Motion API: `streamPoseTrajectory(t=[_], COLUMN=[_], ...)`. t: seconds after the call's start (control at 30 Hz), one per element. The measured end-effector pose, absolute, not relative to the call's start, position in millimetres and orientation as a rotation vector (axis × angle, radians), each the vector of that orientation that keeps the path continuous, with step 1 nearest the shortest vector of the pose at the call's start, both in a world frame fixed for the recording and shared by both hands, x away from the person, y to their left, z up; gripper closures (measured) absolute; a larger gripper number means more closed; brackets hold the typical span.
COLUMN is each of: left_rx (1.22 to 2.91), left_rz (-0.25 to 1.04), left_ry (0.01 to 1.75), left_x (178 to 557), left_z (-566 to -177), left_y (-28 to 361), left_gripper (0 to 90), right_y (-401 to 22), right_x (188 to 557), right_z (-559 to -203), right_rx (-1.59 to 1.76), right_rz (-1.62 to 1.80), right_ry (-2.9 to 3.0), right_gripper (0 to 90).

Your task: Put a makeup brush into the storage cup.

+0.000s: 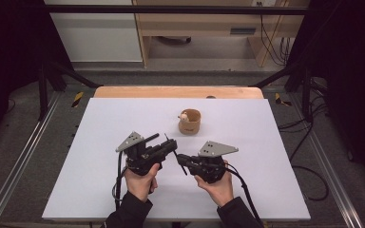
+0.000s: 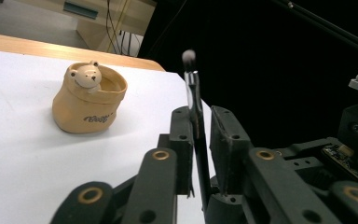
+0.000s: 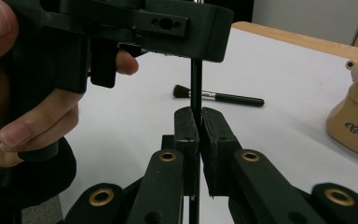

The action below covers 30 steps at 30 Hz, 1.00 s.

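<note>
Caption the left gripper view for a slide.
Left tool closed on a thin brush, bristles up, with a bear pot beyond on the white table.

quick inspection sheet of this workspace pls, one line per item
surface: white table board, wooden strip at its far edge
job's things: thin black makeup brush between both grippers; tan bear-faced cup standing beyond them
clutter: second black-handled brush lying flat on the board
grippers: left gripper and right gripper both shut on the thin brush
cables: black cable trailing from each gripper; more on the floor at right
surroundings: wooden furniture, black frame bars
</note>
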<state>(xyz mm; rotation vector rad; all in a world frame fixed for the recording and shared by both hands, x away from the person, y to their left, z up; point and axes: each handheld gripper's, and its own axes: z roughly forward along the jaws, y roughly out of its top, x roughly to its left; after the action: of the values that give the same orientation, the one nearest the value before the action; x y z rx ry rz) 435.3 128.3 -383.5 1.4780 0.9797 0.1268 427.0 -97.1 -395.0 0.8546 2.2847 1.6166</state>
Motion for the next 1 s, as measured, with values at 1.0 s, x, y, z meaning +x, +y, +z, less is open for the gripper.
streamPoseTrajectory(t=[1.0], left_rx=[1.602], left_rz=[0.282], left_ry=[0.857], left_x=[417], left_z=[-379], left_y=[105], left_gripper=[84.9], right_y=[-98], right_x=[426], right_z=[-392], right_rx=[0.858], right_rz=[1.634], right_ry=[2.254], right_gripper=[78.8])
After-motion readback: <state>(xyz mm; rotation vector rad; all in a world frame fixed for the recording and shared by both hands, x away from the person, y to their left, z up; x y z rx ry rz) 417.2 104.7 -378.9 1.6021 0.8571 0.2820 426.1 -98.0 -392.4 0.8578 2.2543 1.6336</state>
